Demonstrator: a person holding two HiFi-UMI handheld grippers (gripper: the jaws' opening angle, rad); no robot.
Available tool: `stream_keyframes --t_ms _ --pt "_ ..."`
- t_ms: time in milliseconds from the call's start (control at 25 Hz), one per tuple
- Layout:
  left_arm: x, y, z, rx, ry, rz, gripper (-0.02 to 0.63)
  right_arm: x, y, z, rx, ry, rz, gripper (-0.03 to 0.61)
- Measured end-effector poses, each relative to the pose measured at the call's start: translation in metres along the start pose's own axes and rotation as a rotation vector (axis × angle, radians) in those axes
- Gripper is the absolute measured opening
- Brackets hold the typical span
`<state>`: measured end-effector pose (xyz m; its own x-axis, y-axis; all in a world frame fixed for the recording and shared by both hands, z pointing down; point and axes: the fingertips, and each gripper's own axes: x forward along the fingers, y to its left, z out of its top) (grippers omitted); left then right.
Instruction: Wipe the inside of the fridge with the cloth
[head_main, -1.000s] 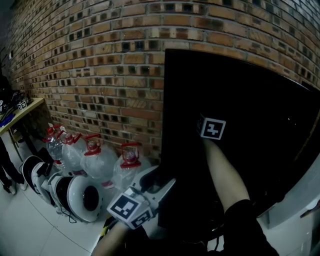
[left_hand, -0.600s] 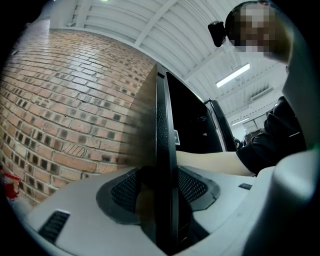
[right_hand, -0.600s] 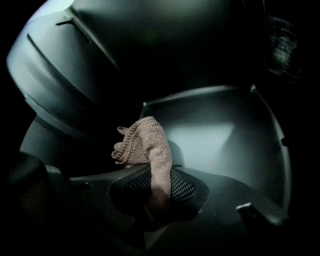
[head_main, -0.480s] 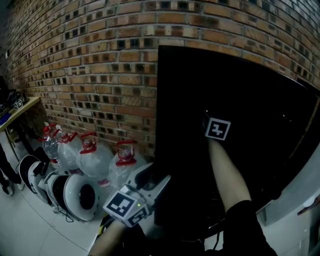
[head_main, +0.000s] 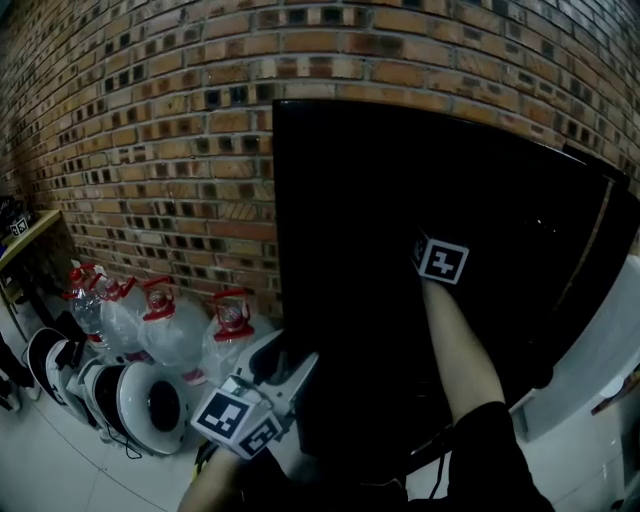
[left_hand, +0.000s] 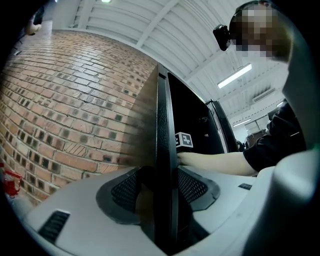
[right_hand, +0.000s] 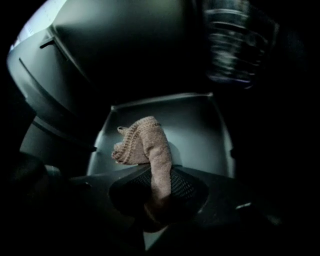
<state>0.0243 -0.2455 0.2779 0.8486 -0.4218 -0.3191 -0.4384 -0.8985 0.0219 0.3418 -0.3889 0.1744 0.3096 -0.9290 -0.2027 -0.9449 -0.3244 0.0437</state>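
Cloth (right_hand: 145, 145), tan knit, is pinched in R tool (right_hand: 159, 192): jaws closed on its lower end, bunched end sticking up over a grey shelf (right_hand: 200, 130) deep inside the dark fridge (head_main: 400, 180), prob. lined up for wiping. L tool (left_hand: 166, 187) is clamped on the fridge's black panel edge (left_hand: 162, 125), likely to steady it and keep access open.

L gripper (left_hand: 162, 186) jaws clamped on black fridge door (left_hand: 162, 115) edge, brick wall (left_hand: 65, 100) left, forearm (left_hand: 215, 162) beyond
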Motion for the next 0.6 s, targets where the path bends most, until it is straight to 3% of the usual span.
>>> stream_keyframes --t_ms 200,600 --pt "-0.002 0.0 -0.001 -0.012 -0.041 0.035 0.233 -0.009 -0.034 -0.002 0.007 0.0 -0.066 0.074" --pt "0.001 -0.001 0.0 -0.001 -0.021 0.057 0.233 -0.017 -0.065 -0.005 0.031 0.001 -0.173 0.074"
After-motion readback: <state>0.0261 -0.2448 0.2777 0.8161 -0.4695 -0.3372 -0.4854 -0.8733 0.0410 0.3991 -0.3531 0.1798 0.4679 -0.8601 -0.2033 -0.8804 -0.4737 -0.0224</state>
